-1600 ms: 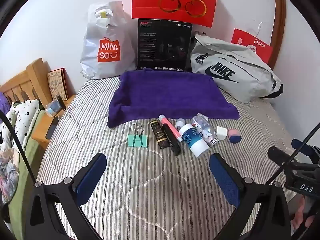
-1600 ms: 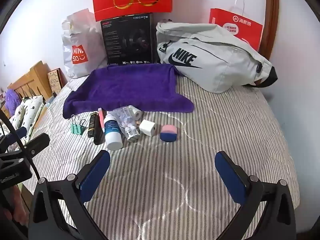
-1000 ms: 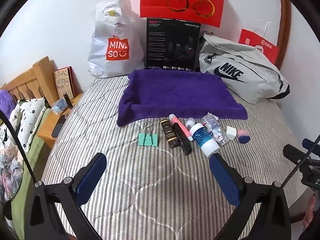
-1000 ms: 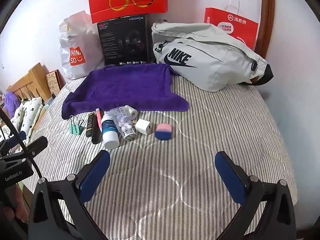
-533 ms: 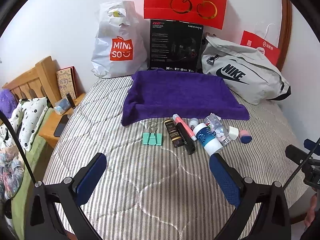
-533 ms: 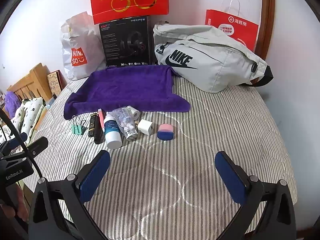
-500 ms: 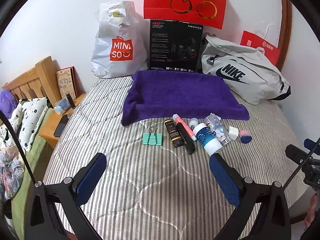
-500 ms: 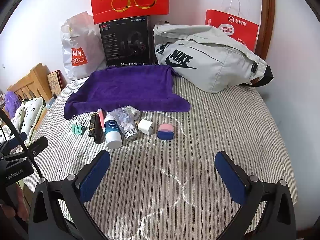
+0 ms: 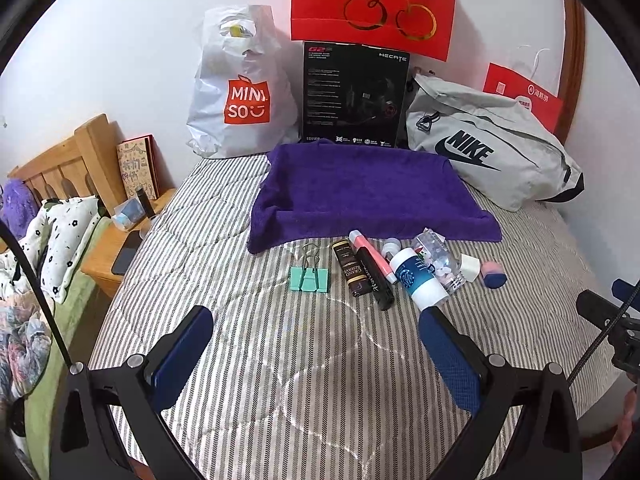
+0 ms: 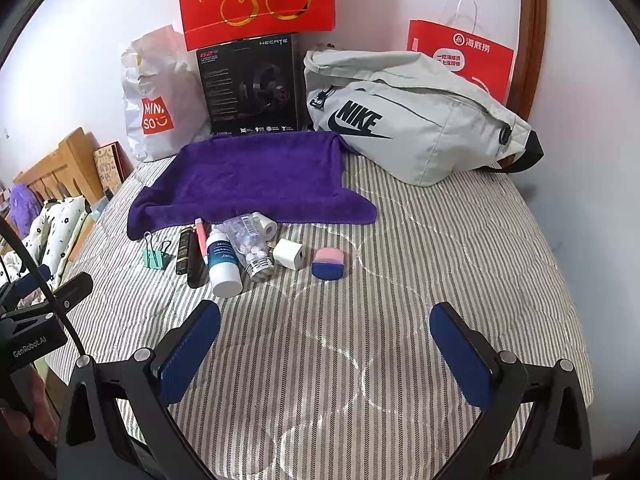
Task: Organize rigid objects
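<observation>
A row of small items lies on the striped bed in front of a purple towel (image 9: 368, 192): a green binder clip (image 9: 309, 277), a dark brown tube (image 9: 352, 267), a black tube (image 9: 375, 280), a pink tube (image 9: 372, 255), a white bottle with a blue label (image 9: 416, 278), a clear bottle of pills (image 9: 438, 260), a white charger cube (image 9: 469, 267) and a pink-and-blue sponge (image 9: 493, 275). They also show in the right wrist view, with the towel (image 10: 256, 176), clip (image 10: 154, 255), bottle (image 10: 223, 262), cube (image 10: 290, 254) and sponge (image 10: 328, 264). My left gripper (image 9: 316, 346) and right gripper (image 10: 326, 344) are open, empty, short of the row.
Against the wall stand a white Miniso bag (image 9: 240, 92), a black headset box (image 9: 354, 96), a red gift bag (image 9: 372, 4) and a grey Nike bag (image 9: 488, 156). A wooden nightstand (image 9: 116, 248) and pillows sit at the bed's left edge. Another red bag (image 10: 464, 56) stands at the right.
Both views have drifted slightly; the items sit a little further right and higher in the left wrist view than 1.6 s ago. Nothing on the bed moved. Both grippers stayed open.
</observation>
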Demonstrator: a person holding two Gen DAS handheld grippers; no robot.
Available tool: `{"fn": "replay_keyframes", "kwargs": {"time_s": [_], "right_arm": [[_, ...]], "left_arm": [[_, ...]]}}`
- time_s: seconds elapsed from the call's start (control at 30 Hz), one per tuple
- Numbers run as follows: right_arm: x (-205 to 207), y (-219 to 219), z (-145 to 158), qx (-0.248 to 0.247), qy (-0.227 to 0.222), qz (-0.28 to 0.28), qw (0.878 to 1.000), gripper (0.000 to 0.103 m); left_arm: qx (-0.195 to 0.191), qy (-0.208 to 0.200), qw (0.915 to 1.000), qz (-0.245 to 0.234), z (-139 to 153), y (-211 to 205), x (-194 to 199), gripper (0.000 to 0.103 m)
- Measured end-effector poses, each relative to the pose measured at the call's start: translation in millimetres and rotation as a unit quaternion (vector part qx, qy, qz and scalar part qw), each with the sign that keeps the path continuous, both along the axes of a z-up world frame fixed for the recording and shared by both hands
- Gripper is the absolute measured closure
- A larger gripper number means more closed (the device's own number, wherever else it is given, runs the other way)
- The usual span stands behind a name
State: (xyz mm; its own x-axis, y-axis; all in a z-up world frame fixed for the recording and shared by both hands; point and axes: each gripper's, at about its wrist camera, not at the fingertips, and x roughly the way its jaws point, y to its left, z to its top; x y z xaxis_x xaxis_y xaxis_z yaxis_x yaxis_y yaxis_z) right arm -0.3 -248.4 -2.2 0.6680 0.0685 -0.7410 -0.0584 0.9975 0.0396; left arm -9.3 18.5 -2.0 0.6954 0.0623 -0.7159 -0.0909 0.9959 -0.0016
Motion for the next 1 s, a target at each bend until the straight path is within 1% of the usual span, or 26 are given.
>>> {"fn": "replay_keyframes", "kwargs": {"time_s": [0.67,1.0], "right_arm": [[-1.7,0.5,-1.2,0.000,0.004,0.004,1.000,0.000],[0.0,-3.2,-0.5,0.000,0.002,-0.001,1.000,0.000]], "left_arm": [[0.004,-0.008,1.0000,-0.002,6.1,-0.9,-3.6,0.000],[0.009,-0.006,0.9999,-0.008,6.5,-3.5,1.8,0.000]]}}
